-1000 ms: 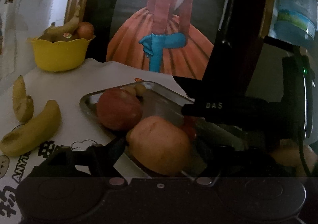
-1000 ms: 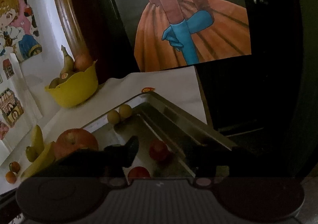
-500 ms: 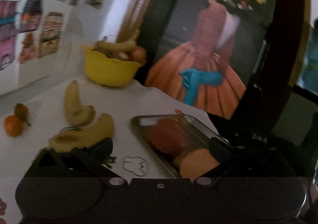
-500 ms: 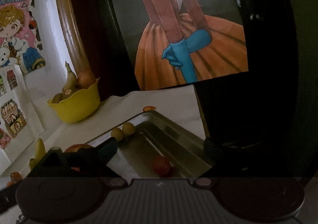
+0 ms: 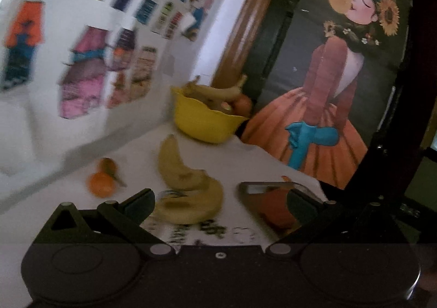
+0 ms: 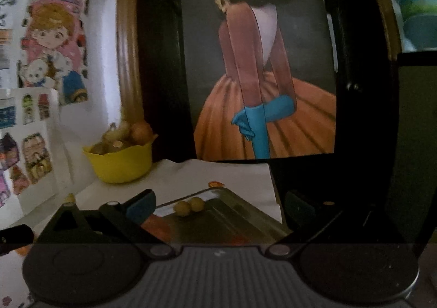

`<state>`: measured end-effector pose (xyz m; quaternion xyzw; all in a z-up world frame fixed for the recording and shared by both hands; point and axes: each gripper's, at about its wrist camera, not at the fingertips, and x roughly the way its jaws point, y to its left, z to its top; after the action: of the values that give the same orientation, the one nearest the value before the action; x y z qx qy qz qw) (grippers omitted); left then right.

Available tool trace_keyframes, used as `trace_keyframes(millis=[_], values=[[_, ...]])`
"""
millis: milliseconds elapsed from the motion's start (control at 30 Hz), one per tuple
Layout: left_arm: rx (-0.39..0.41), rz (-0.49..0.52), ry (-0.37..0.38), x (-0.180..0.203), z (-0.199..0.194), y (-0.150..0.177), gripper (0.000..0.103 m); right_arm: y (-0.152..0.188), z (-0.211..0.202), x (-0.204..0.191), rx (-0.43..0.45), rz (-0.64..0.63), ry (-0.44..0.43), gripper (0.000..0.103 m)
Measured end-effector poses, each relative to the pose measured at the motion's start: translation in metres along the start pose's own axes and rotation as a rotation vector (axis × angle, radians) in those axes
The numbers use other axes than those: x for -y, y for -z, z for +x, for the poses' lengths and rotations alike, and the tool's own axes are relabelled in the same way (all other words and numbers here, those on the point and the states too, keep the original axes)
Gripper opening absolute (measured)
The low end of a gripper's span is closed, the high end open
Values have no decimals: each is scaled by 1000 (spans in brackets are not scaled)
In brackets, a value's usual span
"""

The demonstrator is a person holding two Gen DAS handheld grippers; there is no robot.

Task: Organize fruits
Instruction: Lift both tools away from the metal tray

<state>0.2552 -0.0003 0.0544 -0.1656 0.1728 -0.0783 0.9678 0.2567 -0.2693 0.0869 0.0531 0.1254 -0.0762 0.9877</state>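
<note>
The left gripper stands with its jaws spread wide and nothing between them; they have just been opening. A second ago a pale orange-pink fruit sat right between its fingers over the metal tray; that fruit is now out of its span, and only a red apple shows in the tray's near-left corner, partly behind the right finger. The view has swung toward the left side of the table: the two bananas that lay at the far left edge of the picture before now sit in front of the open jaws on the white tablecloth, touching each other. Left of them, near the table's wall-side edge, a small orange and a brownish fruit lie together; neither was in view a second ago.

The right gripper is likewise wide open and empty, its jaws having just been opening from roughly half span. It has pulled back and up from the tray: the two small red fruits seen earlier between its fingers are now almost hidden at the bottom, while two small yellow-green fruits rest touching at the tray's far corner.

At the table's far edge, against the dark painting, stands the yellow bowl with bananas and a round orange fruit, where it stood before.
</note>
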Motion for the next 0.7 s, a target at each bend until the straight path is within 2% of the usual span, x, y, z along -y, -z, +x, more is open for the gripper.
trace_keyframes(millis=[333,567,700], values=[[33,52,-113,-53,-73,-8,102,22,-64,-56,-17,-63,-112,103],[5,83,-250,-88,-104,-3,102,40,-91,-108,-43,-129,-216,103],[-6,82,-278,-104,-118,2,102,56,-101,-129,-79,-136,-254,103]])
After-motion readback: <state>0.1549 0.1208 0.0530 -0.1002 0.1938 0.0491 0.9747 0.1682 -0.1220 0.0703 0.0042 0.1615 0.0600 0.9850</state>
